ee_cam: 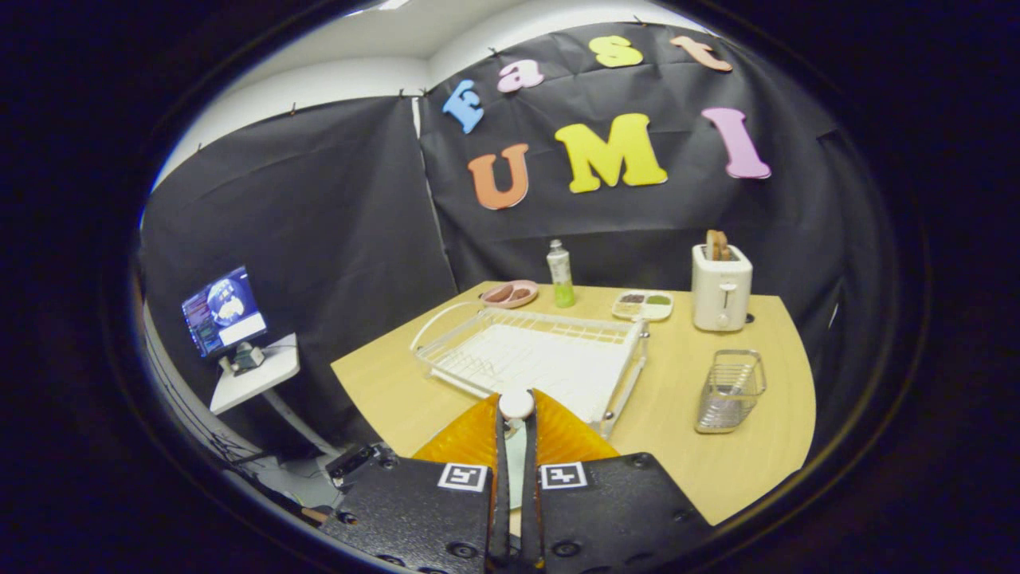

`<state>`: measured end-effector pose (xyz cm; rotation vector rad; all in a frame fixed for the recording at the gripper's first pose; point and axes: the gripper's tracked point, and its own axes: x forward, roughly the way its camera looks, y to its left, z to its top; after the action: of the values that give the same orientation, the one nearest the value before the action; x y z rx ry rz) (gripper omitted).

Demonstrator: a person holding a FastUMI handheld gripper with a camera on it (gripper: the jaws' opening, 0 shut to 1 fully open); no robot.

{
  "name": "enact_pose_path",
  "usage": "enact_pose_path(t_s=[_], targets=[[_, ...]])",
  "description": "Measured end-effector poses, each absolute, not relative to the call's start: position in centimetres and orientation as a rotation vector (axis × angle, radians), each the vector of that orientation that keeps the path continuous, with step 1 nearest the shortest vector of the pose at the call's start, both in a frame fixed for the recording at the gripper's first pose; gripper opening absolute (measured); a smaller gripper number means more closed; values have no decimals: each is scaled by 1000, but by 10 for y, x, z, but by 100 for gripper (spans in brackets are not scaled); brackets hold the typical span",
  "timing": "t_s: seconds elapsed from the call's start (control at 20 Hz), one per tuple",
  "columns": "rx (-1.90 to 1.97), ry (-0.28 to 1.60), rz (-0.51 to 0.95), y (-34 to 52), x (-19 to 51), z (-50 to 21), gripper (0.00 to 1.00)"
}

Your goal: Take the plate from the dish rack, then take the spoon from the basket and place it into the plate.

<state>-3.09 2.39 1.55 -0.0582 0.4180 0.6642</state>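
In the gripper view we see the hand-held gripper (516, 414) with its two fingers drawn nearly together, pinching a pale plate (515, 403) held edge-on between them; its rim pokes up just above the fingertips. Just beyond the fingers the white wire dish rack (532, 359) sits on the wooden desk (685, 446), near the desk's front edge. To the right of the rack, well apart from it, stands the metal mesh basket (729, 391); we cannot tell whether the spoon is inside. Along the desk's far edge we find a pink dish (509, 293), a green bottle (561, 275), a small divided tray (643, 304) and a white toaster (721, 288) towards the far right corner. Off the desk's left side, a monitor (223, 311) stands on a small white shelf (256, 375).
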Motion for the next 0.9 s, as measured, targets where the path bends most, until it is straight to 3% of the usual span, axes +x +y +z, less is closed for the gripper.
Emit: enact_pose_path(t_s=[0.65, 0.9], targets=[[-30, 623, 702, 94, -8, -62, 12], [-12, 652, 662, 88, -1, -68, 21]])
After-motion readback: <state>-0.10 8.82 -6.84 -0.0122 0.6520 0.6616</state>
